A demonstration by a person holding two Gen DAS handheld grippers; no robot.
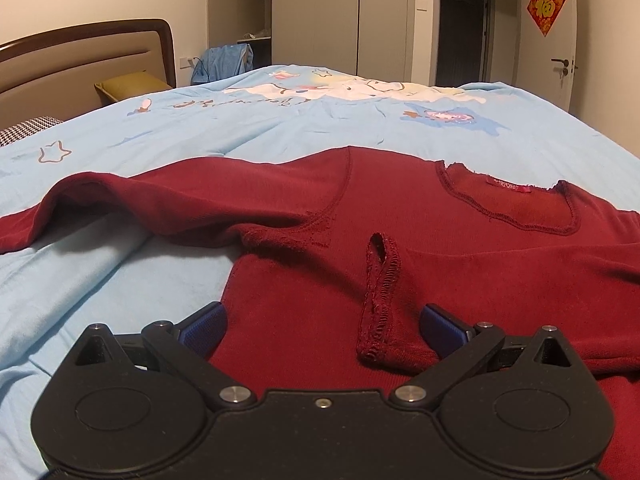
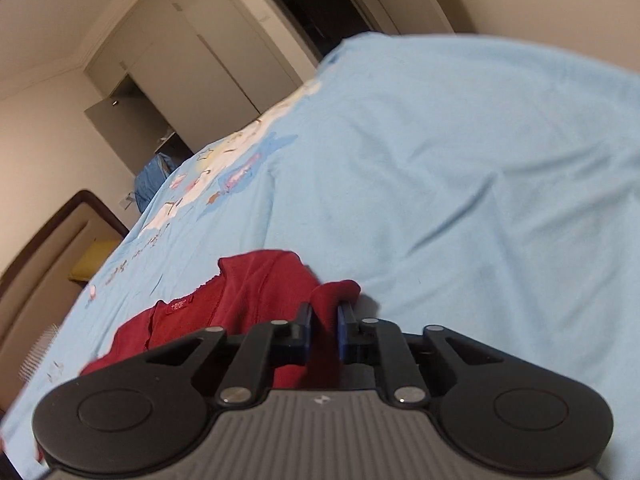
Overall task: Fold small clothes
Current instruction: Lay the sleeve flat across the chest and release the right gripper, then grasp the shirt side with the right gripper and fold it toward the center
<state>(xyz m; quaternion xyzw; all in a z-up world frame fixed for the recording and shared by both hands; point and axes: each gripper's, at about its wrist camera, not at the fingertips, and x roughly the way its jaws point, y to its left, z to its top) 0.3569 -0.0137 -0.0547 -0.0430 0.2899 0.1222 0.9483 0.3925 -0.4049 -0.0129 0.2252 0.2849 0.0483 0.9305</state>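
Note:
A dark red long-sleeved top (image 1: 304, 280) lies on the light blue bed cover (image 1: 280, 128), neckline with a pink label to the right, one sleeve stretched out to the left. A sleeve cuff (image 1: 378, 300) lies folded over the body between my fingers. My left gripper (image 1: 322, 322) is open just above the top's body. In the right wrist view my right gripper (image 2: 324, 330) is shut on a fold of the red top (image 2: 240, 292) and holds it lifted above the cover (image 2: 440, 200); the view is tilted.
A padded headboard (image 1: 80, 64) and a yellow pillow (image 1: 128, 84) stand at the left. Wardrobes (image 1: 320, 12), an open closet with blue cloth (image 1: 224, 62) and a door (image 1: 556, 52) lie beyond the bed. The cover shows cartoon prints (image 1: 344, 88).

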